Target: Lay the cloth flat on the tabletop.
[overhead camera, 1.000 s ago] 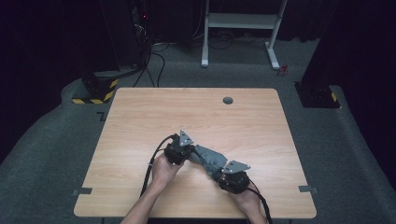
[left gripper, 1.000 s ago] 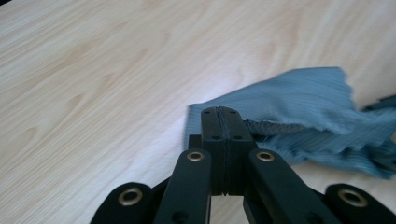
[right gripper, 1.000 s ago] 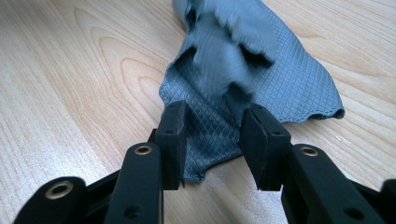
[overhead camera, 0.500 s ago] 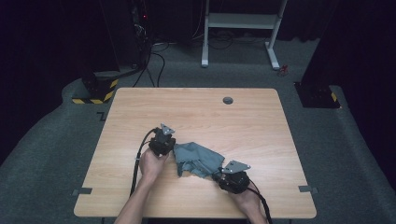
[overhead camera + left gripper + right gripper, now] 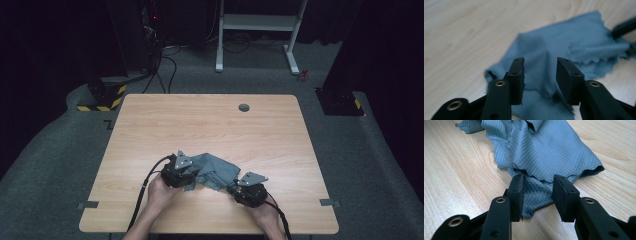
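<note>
A crumpled grey-blue cloth (image 5: 216, 170) lies on the wooden table (image 5: 200, 125) near its front edge. My left gripper (image 5: 193, 176) is at the cloth's left end. In the left gripper view its jaws (image 5: 540, 62) have just been opening and now stand apart over the cloth (image 5: 564, 45), pressing nothing. My right gripper (image 5: 231, 187) is at the cloth's right front corner. Its jaws (image 5: 537, 180) stand apart, and the scalloped hem of the cloth (image 5: 544, 147) lies loose on the table between them.
A small round grommet (image 5: 244, 107) is set into the table near its far edge. Behind the table stand a white desk frame (image 5: 260, 30) and a box with yellow-black stripes (image 5: 102, 97). Cables trail from both grippers off the front edge.
The left gripper has shifted left and closer to the front edge. The cloth, a narrow bunch between the grippers before, now lies spread wider. The right gripper has kept still.
</note>
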`<control>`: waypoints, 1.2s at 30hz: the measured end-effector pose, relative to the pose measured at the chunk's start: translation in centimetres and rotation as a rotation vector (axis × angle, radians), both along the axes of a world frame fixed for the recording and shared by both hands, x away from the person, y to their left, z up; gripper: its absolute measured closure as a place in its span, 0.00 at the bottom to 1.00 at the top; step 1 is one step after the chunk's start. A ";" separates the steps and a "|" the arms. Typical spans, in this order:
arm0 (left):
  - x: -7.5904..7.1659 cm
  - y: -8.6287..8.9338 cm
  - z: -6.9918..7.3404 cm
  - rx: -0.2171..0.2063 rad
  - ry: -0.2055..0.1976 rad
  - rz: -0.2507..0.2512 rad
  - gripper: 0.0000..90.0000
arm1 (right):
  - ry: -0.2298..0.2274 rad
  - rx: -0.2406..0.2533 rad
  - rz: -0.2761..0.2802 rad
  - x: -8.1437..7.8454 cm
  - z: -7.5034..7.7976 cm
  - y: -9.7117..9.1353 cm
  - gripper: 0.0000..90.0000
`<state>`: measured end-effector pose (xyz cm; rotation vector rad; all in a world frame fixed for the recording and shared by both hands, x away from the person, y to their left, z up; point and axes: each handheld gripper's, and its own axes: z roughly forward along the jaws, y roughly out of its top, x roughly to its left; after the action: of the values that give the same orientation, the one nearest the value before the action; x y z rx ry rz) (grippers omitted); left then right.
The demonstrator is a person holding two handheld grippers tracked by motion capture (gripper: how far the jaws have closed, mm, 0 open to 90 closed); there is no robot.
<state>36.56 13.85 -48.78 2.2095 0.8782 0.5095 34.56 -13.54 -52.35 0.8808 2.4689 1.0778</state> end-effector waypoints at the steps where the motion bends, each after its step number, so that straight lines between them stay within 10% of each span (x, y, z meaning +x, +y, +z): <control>1: -0.2 -0.2 -0.4 0.018 -0.003 -0.001 0.63 | 0.000 0.000 0.000 0.0 0.0 0.0 0.68; 13: 0.3 -0.7 -1.1 0.021 0.001 0.035 0.99 | 0.000 -0.001 0.000 0.0 0.0 0.0 0.68; 27: 3.2 0.2 2.1 -0.084 -0.033 0.098 1.00 | 0.000 0.001 -0.001 0.0 0.0 0.0 0.68; 36: 7.5 -0.1 1.3 0.005 -0.009 0.177 1.00 | 0.014 0.011 -0.004 0.1 0.0 -0.1 0.69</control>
<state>44.07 13.71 -47.47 2.1429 1.0751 0.6053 34.64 -13.69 -52.31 0.8988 2.4735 1.0889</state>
